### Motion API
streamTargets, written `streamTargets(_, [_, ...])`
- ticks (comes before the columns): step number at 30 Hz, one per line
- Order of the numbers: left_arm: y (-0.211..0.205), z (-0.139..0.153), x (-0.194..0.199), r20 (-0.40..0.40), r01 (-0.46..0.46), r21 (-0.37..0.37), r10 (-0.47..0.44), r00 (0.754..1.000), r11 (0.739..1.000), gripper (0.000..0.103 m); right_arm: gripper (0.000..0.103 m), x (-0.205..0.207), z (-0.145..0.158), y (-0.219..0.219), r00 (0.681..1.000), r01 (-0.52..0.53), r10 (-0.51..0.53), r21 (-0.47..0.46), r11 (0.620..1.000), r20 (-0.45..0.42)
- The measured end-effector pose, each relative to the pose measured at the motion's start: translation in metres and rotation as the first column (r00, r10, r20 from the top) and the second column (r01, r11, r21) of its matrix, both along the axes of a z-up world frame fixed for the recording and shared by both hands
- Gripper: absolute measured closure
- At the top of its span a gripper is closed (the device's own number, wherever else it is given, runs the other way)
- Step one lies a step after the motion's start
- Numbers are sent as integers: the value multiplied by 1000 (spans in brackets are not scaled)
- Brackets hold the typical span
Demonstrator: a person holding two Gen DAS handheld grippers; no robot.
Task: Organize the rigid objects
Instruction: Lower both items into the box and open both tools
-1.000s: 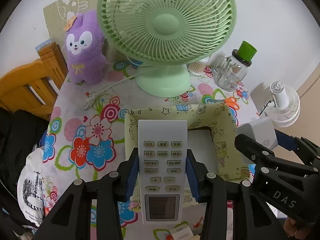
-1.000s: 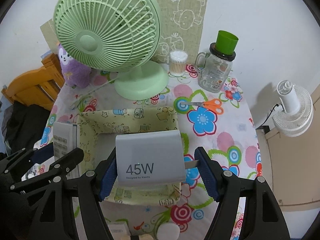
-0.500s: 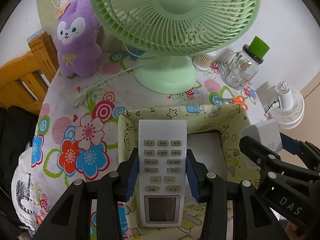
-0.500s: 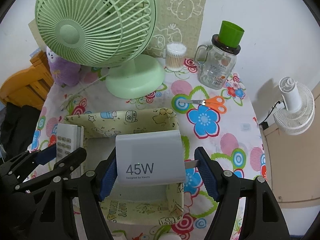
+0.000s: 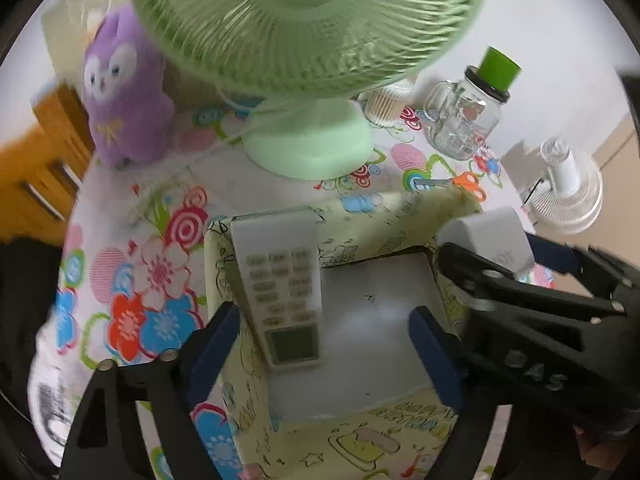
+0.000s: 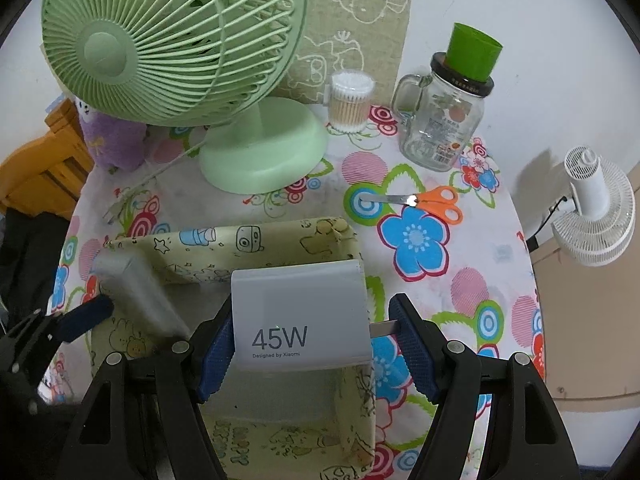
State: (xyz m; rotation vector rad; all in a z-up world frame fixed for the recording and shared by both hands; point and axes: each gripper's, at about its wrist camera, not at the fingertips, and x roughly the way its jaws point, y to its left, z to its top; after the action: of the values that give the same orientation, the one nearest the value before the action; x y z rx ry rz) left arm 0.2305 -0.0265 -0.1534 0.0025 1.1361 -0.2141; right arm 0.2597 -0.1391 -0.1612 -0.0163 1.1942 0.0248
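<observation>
Left gripper (image 5: 324,344) fingers spread; white remote control (image 5: 280,284) leaning inside yellow cartoon-print fabric box (image 5: 360,436). Right gripper (image 6: 312,348) pinching grey 45W charger block (image 6: 300,316) above box; next: lower, release.

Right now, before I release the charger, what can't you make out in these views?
- Remote: left wrist view is motion-blurred; whether it has settled against the box wall is unclear.
- Box floor under the charger: hidden by charger and right gripper.
- Charger prongs: only one sliver shows.
- Left gripper: open.

Remote (image 5: 282,284) lay in box (image 5: 400,216), left side. Fan (image 6: 256,160) stood behind box, scissors (image 6: 424,202) behind-right.
</observation>
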Motion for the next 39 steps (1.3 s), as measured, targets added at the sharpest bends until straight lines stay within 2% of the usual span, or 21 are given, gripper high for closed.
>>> streamTargets(2, [-7,3,-3,25,21,60,-23,999,998,6,28,1,-1,4,1000,-12,12,4,1000,0])
streamTargets(4, [-9,2,-4,29,28,80,-30,999,996,4,28,3,-3,9,1000,-25,25,10,1000,-3])
streamTargets(9, [1,0,0,4,-5,64,4,1000,998,4,28,7,-6,17,999,-38,38,-24,999,18])
streamTargets(13, [8,0,0,-4,-26,60,26,1000,998,2,27,9,-10,20,999,-41,41,8,999,-3])
streamTargets(21, [9,0,-1,-8,-16,76,17,1000,997,2,26,9,-21,23,999,-24,24,-6,1000,-23])
streamTargets(22, [9,0,-2,-8,-17,77,18,1000,997,2,26,8,-19,22,1000,-22,22,-1,1000,-7])
streamTargets(25, [10,2,-3,-8,-18,75,19,1000,997,2,14,4,-9,22,999,-27,26,22,999,32])
streamTargets(28, [11,5,-5,-5,-19,71,19,1000,997,1,7,-1,-1,23,998,-19,19,-1,1000,57])
streamTargets(39, [9,21,-25,1,-15,68,15,1000,998,0,6,-29,14,12,999,2,-4,32,999,36])
